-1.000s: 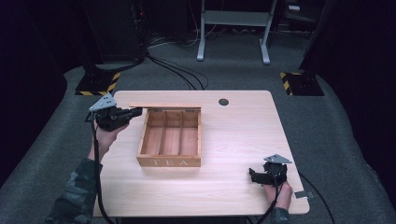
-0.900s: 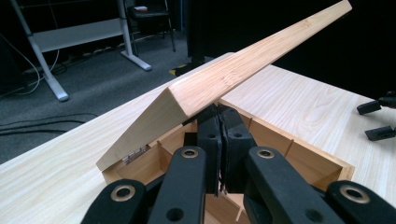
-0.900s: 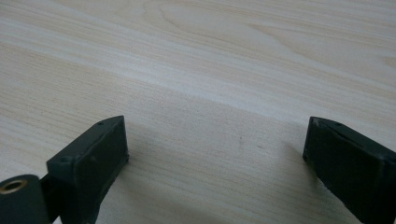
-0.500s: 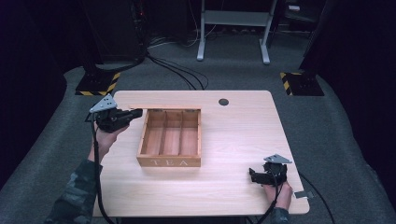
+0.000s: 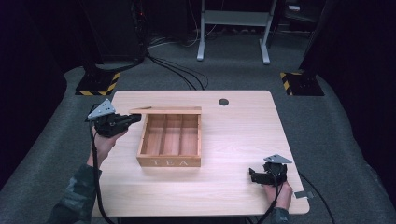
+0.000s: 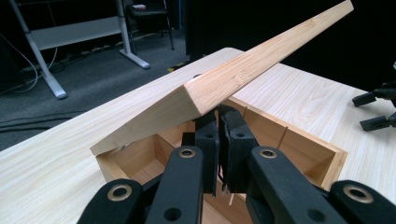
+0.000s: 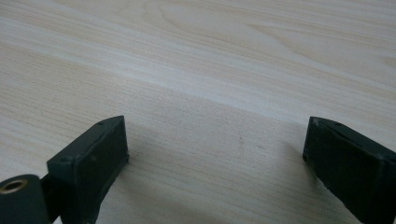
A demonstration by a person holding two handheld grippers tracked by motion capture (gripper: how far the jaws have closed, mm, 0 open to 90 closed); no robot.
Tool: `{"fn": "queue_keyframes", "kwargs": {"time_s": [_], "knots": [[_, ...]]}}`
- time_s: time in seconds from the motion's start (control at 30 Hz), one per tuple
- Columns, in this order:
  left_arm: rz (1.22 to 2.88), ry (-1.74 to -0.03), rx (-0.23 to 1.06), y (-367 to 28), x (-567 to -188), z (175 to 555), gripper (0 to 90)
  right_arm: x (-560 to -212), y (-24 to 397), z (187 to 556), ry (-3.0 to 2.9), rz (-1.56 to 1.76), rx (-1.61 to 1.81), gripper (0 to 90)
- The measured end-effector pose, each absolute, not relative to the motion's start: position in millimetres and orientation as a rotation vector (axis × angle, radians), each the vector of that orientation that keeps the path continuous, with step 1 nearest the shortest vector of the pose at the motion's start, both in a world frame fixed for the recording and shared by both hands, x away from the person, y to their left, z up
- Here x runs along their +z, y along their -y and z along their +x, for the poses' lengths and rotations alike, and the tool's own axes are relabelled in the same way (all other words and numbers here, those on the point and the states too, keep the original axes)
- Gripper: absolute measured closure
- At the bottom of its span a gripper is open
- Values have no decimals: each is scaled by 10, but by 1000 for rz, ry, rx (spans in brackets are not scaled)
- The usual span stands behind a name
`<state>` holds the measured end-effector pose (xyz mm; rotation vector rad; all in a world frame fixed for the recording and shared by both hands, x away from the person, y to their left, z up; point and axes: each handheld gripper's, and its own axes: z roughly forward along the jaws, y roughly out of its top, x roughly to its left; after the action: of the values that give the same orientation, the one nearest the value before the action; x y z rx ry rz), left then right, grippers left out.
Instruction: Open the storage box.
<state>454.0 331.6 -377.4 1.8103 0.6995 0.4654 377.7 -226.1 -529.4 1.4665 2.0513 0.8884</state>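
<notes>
Your left claw (image 6: 218,140), closed with nothing gripped, props the hinged wooden lid (image 6: 243,70) of the three-compartment tea box (image 5: 170,140); your right claw (image 7: 215,154) rests wide open, empty, on the table (image 5: 233,186).

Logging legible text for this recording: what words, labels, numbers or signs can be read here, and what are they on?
"TEA": pale capital letters on the front wall of the wooden tea box, read in the high view.
The yellow-and-black hazard stripes on the floor stand bases are a warning pattern, not text.
Nothing else legible: lid, table and grippers carry no readable lettering.
</notes>
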Motion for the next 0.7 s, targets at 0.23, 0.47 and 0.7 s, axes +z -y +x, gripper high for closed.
{"fn": "queue_keyframes", "kwargs": {"time_s": [0.23, 0.47, 0.7], "knots": [[1815, -708, 459, -3299, -3927, 4472, 862, -5294, 2261, 3776, -2051, 1468, 889, 60], [1805, -720, 446, -3300, -4064, 4411, 883, -5294, 2260, 3776, -2051, 1469, 889, 60], [1811, -725, 431, -3313, -4205, 4337, 880, -5294, 2260, 3775, -2051, 1469, 888, 60]]}}
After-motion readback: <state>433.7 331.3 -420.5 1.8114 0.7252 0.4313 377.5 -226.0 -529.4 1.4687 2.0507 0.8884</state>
